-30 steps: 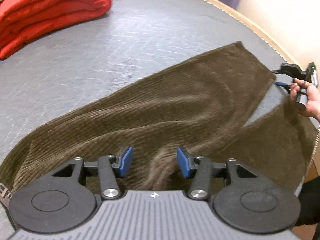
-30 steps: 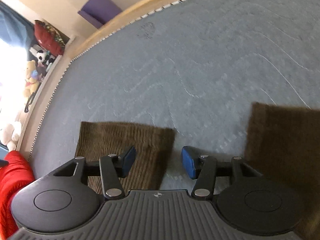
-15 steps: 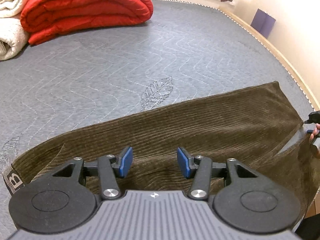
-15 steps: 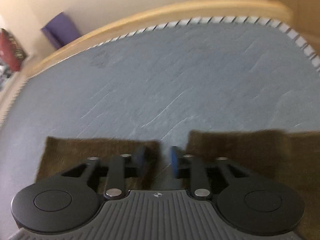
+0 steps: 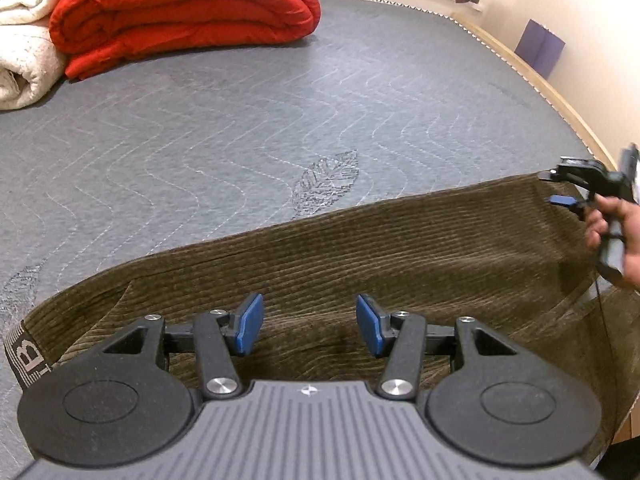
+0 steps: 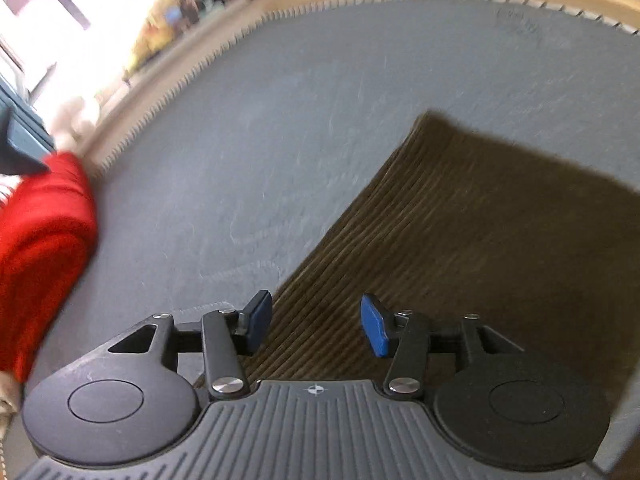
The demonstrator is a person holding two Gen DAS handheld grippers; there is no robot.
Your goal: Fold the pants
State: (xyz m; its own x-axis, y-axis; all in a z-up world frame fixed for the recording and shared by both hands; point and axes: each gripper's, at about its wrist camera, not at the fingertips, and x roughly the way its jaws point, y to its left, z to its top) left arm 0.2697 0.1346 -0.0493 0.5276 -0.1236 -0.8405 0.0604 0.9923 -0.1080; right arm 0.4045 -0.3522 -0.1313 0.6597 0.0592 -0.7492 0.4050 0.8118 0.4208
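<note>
Pants (image 5: 400, 256) are lying flat along the near side of the bed (image 5: 240, 132); you are hovering your left hand-held gripper (image 5: 308, 326) over them, pads spread, and your right hand-held gripper (image 6: 316, 326) likewise spread, pinching nothing

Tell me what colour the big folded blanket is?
Bright red blanket, clearest in the left wrist view.
</note>
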